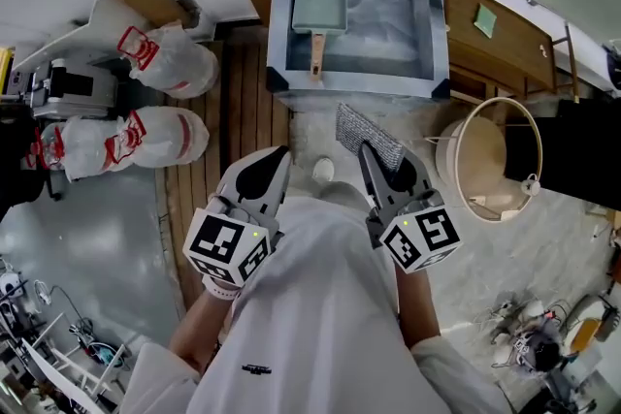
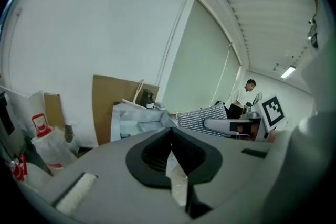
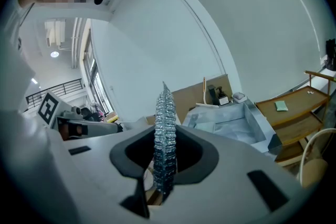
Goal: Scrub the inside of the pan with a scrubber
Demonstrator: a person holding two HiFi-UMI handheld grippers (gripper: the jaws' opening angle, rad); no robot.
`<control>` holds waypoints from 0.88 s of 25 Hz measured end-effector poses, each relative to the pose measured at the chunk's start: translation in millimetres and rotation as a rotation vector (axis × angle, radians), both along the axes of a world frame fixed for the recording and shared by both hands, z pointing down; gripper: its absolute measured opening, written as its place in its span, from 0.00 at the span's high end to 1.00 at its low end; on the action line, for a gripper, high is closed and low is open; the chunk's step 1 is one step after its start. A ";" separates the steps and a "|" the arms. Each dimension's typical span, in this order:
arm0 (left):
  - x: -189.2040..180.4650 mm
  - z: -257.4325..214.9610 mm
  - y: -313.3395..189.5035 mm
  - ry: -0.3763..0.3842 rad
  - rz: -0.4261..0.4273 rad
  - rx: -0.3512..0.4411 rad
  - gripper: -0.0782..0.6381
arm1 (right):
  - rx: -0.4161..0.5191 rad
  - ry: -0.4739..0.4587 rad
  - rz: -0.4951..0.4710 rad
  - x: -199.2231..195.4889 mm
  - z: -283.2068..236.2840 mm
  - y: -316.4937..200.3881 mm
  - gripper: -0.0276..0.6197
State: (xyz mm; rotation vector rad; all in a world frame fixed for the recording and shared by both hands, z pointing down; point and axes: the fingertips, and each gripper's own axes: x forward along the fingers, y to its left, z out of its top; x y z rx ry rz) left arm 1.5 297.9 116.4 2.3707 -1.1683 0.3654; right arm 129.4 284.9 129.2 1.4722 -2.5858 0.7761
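While both tools are held close in to the white-clad chest, well short of the work, no contact with the pan is yet made. A flat, silvery woven-mesh scrubbing pad (image 1: 367, 133) is clamped edge-on between the jaws of the right gripper (image 1: 375, 160), with most of it standing out past the tips. Held thus, a broad face is left free to be pressed against metal. The jaws of the left gripper (image 1: 277, 160) are brought together with nothing between them, only a pale surface showing through the slit below the tips. It is judged to be kept free so that the pan can be steadied.

The pale grey-green square pan with a wooden handle (image 1: 320, 11) is found lying flat in a square, grey sheet-metal tub (image 1: 280, 26) ahead of the person. Its handle is pointed back towards the grippers, which should allow it to be caught easily, and its inside is turned upward and unobstructed. The task is judged to be at its start: the scrubbing pad is secured, but a reach forward and down into the tub is needed before scrubbing can be begun.
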 end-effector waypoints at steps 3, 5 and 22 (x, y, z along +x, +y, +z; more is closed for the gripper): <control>0.4 0.9 -16.7 0.002 0.001 0.000 0.88 | 0.004 0.002 0.005 1.5 -0.8 -17.7 0.85; 0.5 2.0 -23.6 0.003 -0.001 -0.011 0.88 | -0.002 0.001 0.005 2.2 -1.3 -24.3 0.85; -8.4 28.7 -132.5 0.017 0.077 -0.078 0.88 | -0.065 0.072 0.073 -1.0 18.8 -123.2 0.85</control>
